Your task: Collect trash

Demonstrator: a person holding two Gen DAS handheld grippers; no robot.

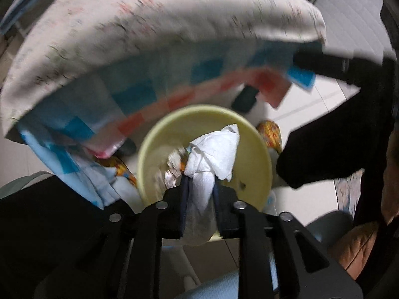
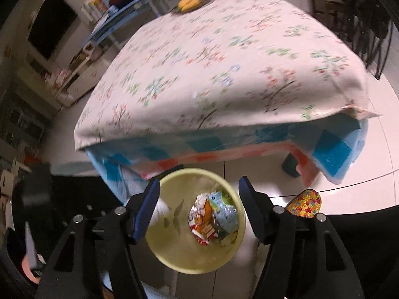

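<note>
A pale yellow bin (image 1: pixel 254 154) stands on the floor below the table edge; it also shows in the right wrist view (image 2: pixel 174 259). My left gripper (image 1: pixel 199 177) is shut on a crumpled white paper towel (image 1: pixel 214 154) and holds it above the bin's mouth. Crumpled colourful wrappers (image 2: pixel 214 216) lie in the bin; in the left wrist view the wrappers (image 1: pixel 174 167) are partly hidden by the towel. My right gripper (image 2: pixel 198 186) is open and empty above the bin.
A table with a floral cloth (image 2: pixel 224 62) over a blue and red checked cloth (image 2: pixel 324 152) overhangs the bin. A patterned slipper (image 2: pixel 305 203) lies on the white floor right of the bin. A dish with yellow fruit (image 2: pixel 189 3) sits at the table's far end.
</note>
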